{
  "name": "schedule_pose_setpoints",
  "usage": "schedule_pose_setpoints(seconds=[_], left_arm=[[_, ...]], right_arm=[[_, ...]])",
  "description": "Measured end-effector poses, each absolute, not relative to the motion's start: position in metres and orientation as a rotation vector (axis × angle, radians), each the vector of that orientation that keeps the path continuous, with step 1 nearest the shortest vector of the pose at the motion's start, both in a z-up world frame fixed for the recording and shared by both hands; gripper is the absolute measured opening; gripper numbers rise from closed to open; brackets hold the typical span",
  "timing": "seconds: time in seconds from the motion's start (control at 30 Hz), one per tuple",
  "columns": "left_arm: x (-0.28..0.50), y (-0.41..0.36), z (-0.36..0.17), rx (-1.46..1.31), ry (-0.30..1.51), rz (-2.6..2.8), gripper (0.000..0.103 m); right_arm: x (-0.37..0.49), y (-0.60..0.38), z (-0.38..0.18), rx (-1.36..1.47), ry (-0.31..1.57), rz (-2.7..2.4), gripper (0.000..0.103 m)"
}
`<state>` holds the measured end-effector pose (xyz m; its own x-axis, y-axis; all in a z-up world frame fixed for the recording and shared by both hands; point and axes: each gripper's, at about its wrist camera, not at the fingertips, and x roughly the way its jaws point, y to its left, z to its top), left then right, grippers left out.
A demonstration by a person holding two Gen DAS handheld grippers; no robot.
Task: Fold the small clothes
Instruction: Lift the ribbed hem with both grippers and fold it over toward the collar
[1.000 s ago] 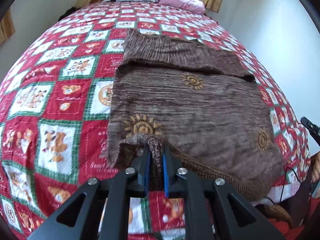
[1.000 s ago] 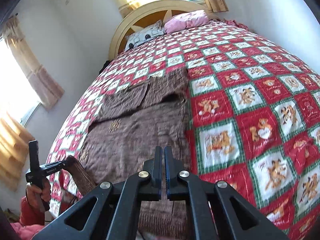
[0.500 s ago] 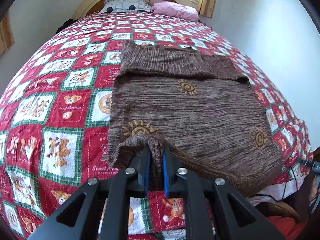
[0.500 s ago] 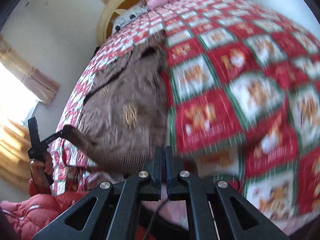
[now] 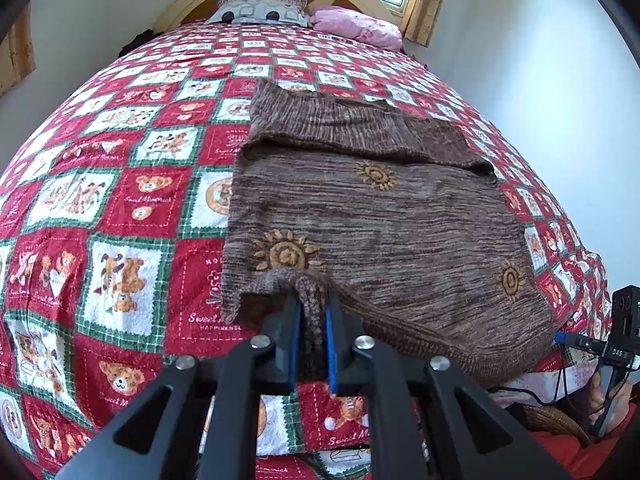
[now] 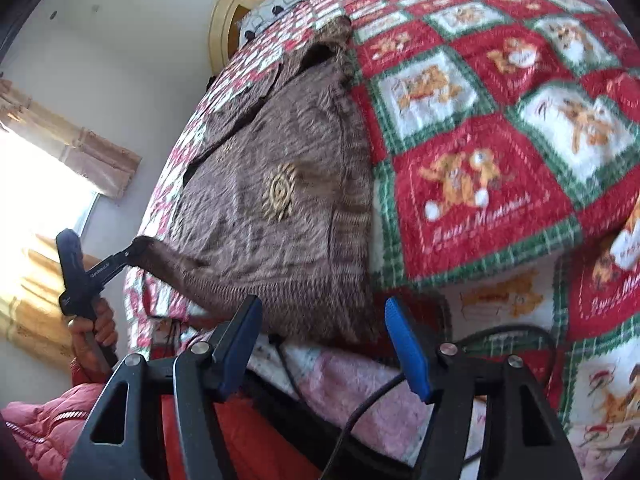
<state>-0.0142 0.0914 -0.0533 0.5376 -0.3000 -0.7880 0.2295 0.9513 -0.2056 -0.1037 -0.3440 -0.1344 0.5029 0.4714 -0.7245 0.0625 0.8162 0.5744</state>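
Already my left gripper [image 5: 312,320] pinches the hem corner of the brown sweater [image 5: 372,216] spread on the quilt [image 5: 120,200], while my right gripper [image 6: 324,340], gaping empty, faces the hem's other corner (just ahead).

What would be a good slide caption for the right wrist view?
Open right hand-held gripper nears the brown sweater's hem at the bed's edge, while the left hand-held gripper pinches its other corner.

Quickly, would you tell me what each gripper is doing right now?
Left gripper: shut on the sweater hem.
Right gripper: open, holding nothing, at the sweater's near corner.
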Motion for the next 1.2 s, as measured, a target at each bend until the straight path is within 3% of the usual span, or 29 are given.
schedule_pose_setpoints(seconds=[0.07, 0.1, 0.13, 0.17, 0.2, 0.47, 0.87, 1.2], left_arm=[[-0.015, 0.091, -0.054, -0.077, 0.951, -0.316, 0.011], [-0.015, 0.091, -0.054, -0.076, 0.950, -0.317, 0.011], [-0.015, 0.091, -0.054, -0.075, 0.950, -0.317, 0.011], [-0.015, 0.091, -0.055, -0.075, 0.951, -0.317, 0.011], [-0.015, 0.091, -0.056, -0.076, 0.952, -0.319, 0.011], [-0.020, 0.091, -0.061, -0.066, 0.965, -0.335, 0.011], [0.038, 0.111, -0.037, -0.212, 0.966, -0.340, 0.011], [0.134, 0.098, -0.075, -0.205, 1.056, -0.281, 0.015]], right_arm=[[-0.099, -0.341, -0.137, 0.565, 1.048, 0.264, 0.065], [-0.097, -0.340, -0.138, 0.558, 1.055, 0.267, 0.059], [-0.096, -0.338, -0.142, 0.548, 1.067, 0.271, 0.049], [-0.095, -0.337, -0.146, 0.548, 1.093, 0.285, 0.020], [-0.094, -0.336, -0.152, 0.569, 1.133, 0.307, 0.011], [-0.096, -0.345, -0.149, 0.633, 1.085, 0.356, 0.006], [-0.036, -0.369, -0.065, 0.733, 0.872, 0.436, 0.006], [0.079, -0.375, -0.101, 0.766, 0.903, 0.313, 0.006]])
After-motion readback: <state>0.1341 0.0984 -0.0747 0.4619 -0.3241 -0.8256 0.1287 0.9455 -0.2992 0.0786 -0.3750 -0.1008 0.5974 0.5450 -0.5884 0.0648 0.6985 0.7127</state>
